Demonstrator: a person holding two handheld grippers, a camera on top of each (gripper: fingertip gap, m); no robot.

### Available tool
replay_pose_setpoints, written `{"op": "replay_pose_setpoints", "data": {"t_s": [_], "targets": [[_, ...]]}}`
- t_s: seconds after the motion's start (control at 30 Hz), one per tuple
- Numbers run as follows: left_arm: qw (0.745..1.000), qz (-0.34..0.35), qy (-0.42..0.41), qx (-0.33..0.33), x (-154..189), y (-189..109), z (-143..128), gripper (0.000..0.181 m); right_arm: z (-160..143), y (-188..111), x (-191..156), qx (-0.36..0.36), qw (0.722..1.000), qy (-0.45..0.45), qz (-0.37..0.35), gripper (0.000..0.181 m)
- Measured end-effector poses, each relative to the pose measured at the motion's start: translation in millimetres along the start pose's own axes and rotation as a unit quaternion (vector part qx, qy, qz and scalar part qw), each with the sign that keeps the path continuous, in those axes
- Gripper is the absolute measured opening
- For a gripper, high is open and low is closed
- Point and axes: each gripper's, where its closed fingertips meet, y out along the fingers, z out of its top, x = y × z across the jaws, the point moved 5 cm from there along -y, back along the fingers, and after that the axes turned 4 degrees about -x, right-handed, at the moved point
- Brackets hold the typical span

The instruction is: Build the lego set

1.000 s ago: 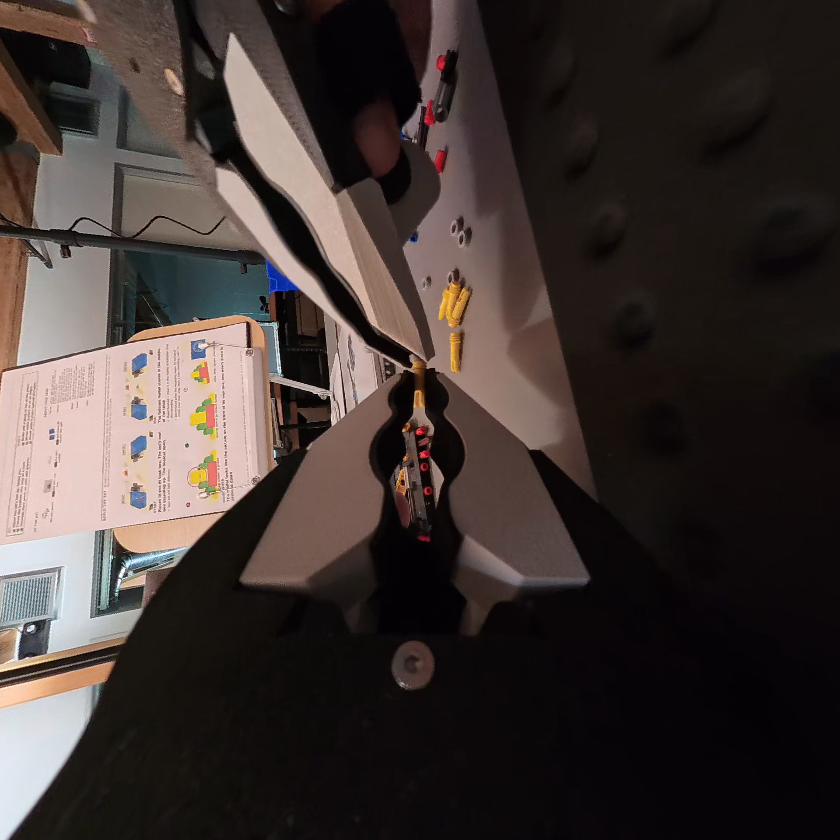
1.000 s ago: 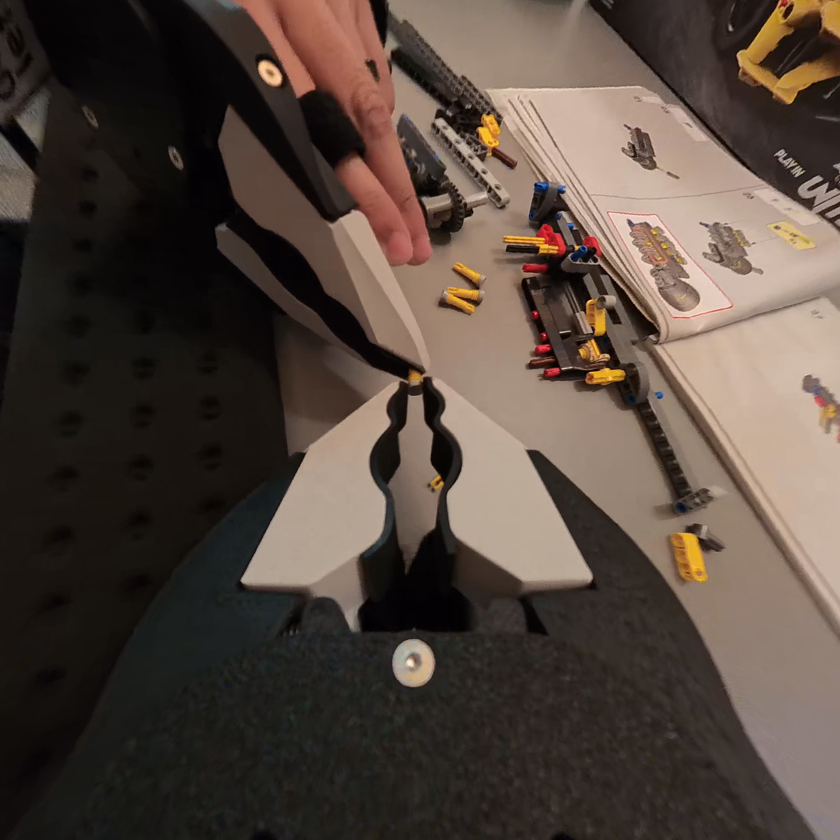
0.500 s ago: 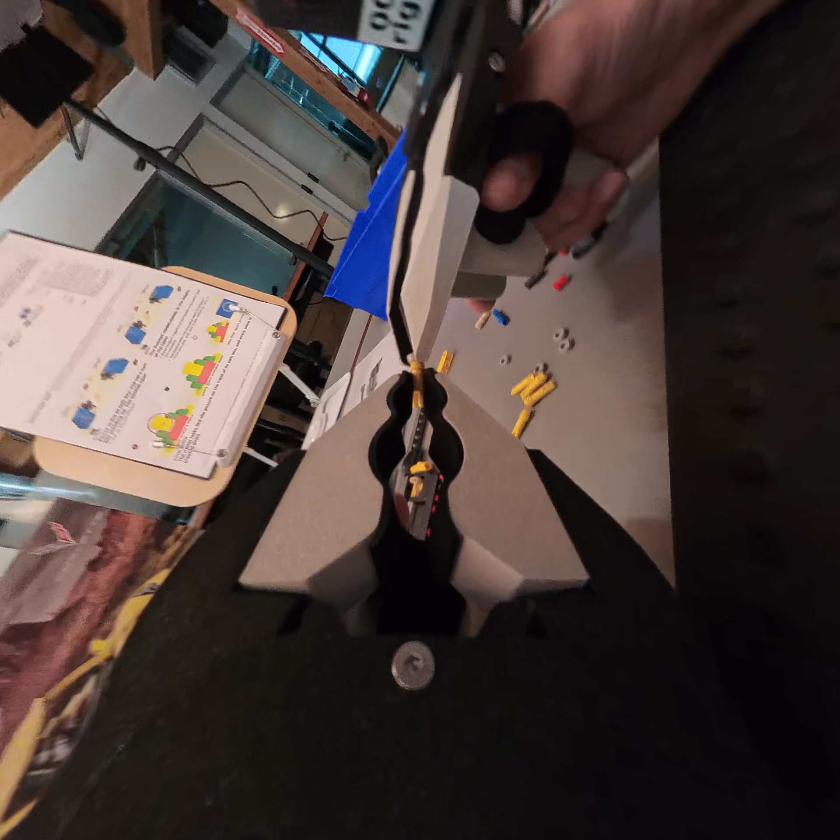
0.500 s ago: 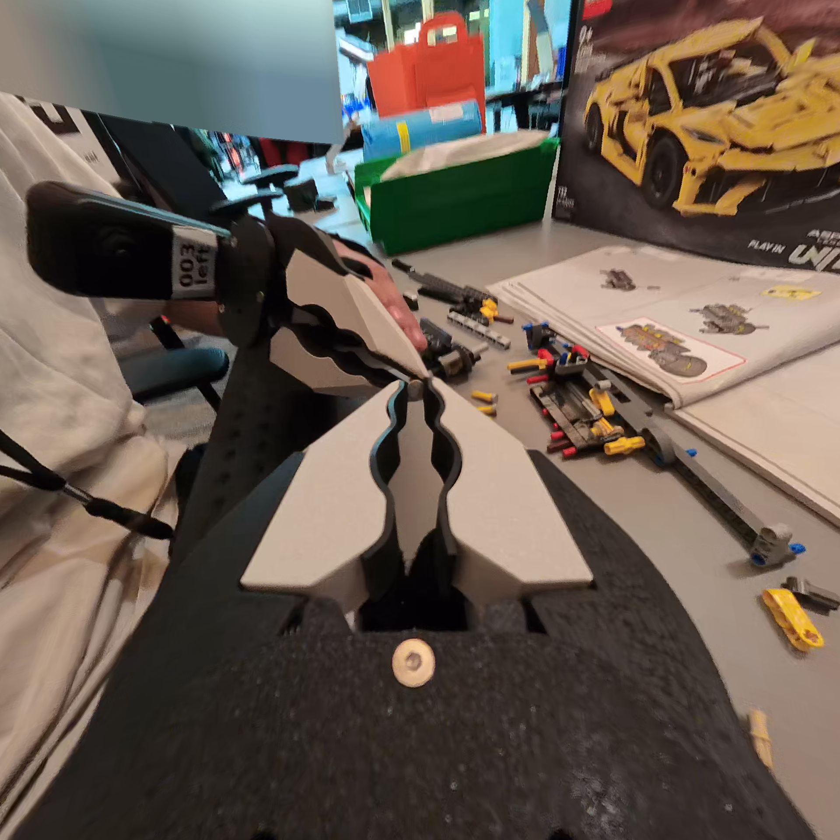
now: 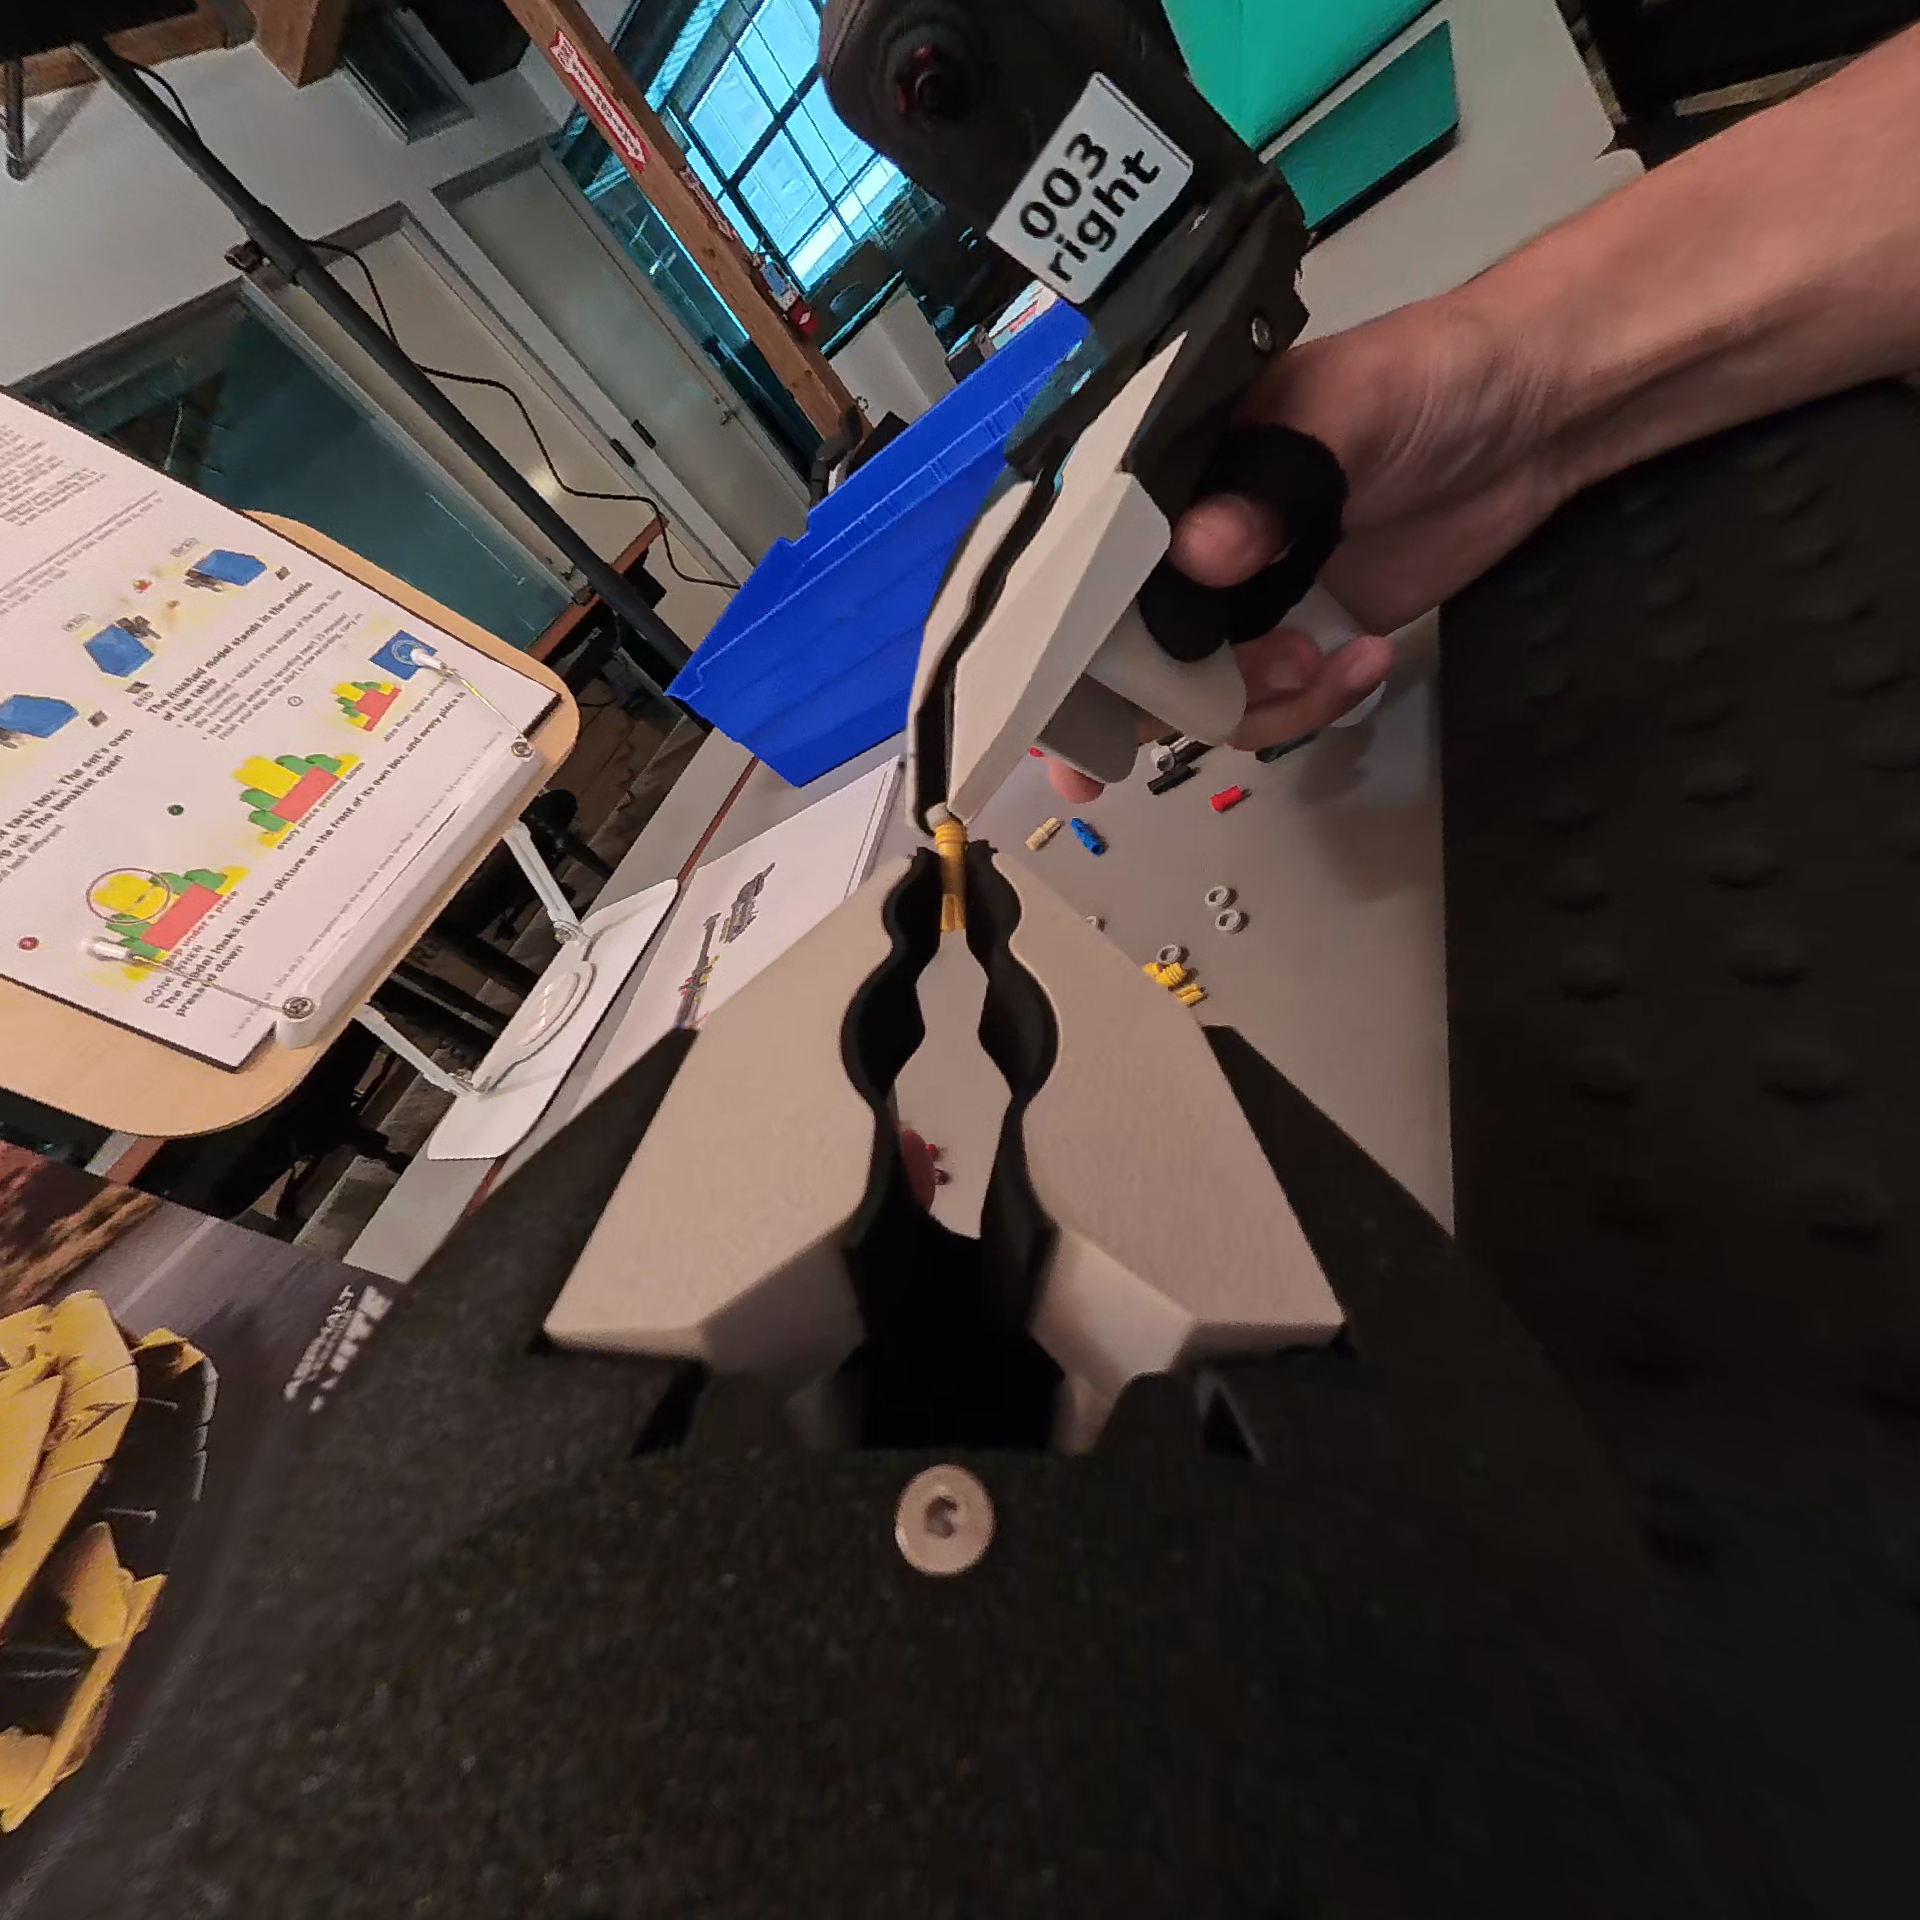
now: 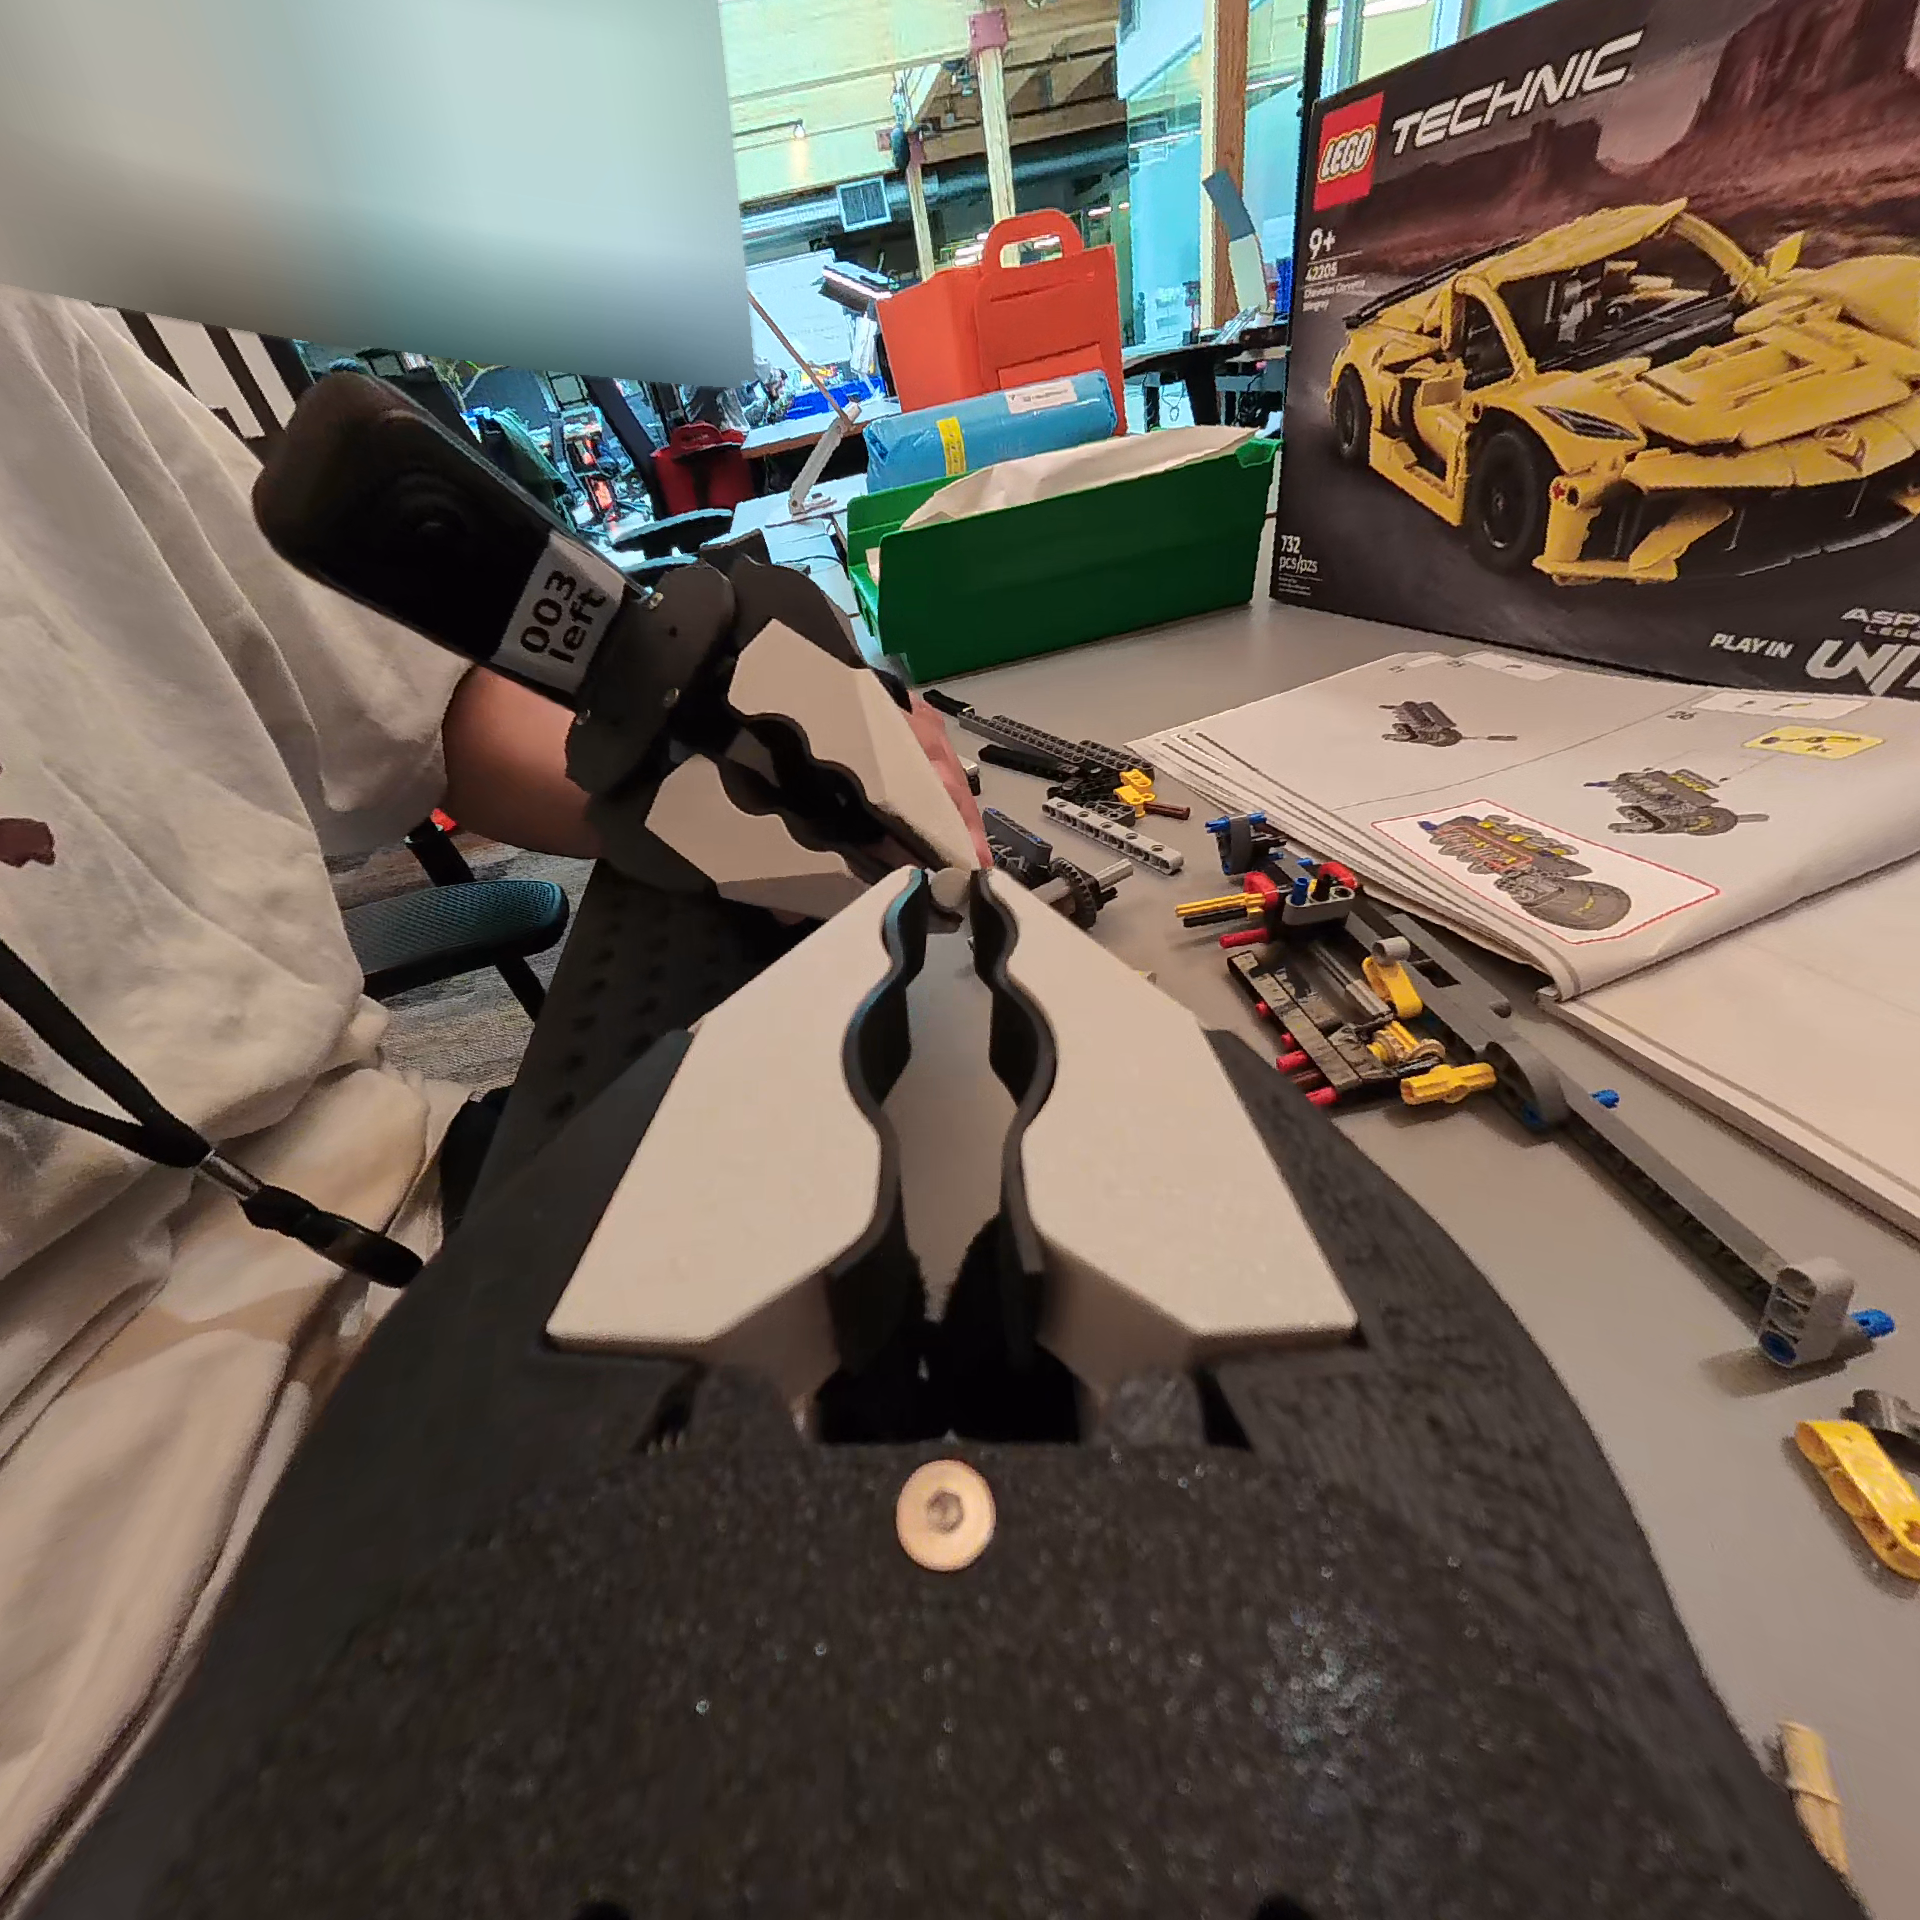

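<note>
My left gripper (image 5: 948, 868) is shut on a short yellow pin (image 5: 949, 891) that sticks out past its tips. My right gripper (image 5: 932, 812) comes down from above, tip to tip with the left, and is shut on a small grey round piece (image 6: 948, 890) at the pin's far end. In the right wrist view the right gripper (image 6: 948, 883) is in front and the left gripper (image 6: 935, 868) reaches in from the left. Both are held above the grey table (image 6: 1195, 665). The part-built dark grey frame (image 6: 1371, 997) with yellow and red pins lies on the table to the right.
An open instruction booklet (image 6: 1558, 810) and the set's box (image 6: 1600, 343) are at the right, with a green bin (image 6: 1049, 571) behind. A long grey beam (image 6: 1662, 1184) and yellow pieces (image 6: 1860, 1486) lie near. Loose pins (image 5: 1174, 982) and grey rings (image 5: 1224, 907) dot the table, beside a blue bin (image 5: 862, 592). Only a small space, under 4 cm, lies between the two pairs of fingers.
Both grippers have risen and tilted up from the table together, staying tip to tip on the yellow pin. The frame seen behind my left fingers is now out of that view.
</note>
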Motion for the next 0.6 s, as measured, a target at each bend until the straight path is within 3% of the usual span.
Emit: {"op": "replay_pose_setpoints", "data": {"t_s": [0.2,0.4,0.5,0.6], "targets": [[1.0,-0.013,-0.029,-0.002,-2,2,-2,0.004,-1,1,2,-0.005,1.0,-0.004,-0.006,0.009],[0.995,-0.028,-0.095,-0.004,-10,3,-5,0.004,2,0,6,0.004,1.0,-0.015,-0.027,0.022],[0.984,-0.048,-0.171,0.005,-16,2,-5,0.004,5,1,5,-0.011,0.988,-0.113,-0.107,0.038],[0.965,-0.07,-0.251,0.019,-24,1,-6,0.004,-1,6,3,-0.067,0.931,-0.259,-0.247,0.038]]}}
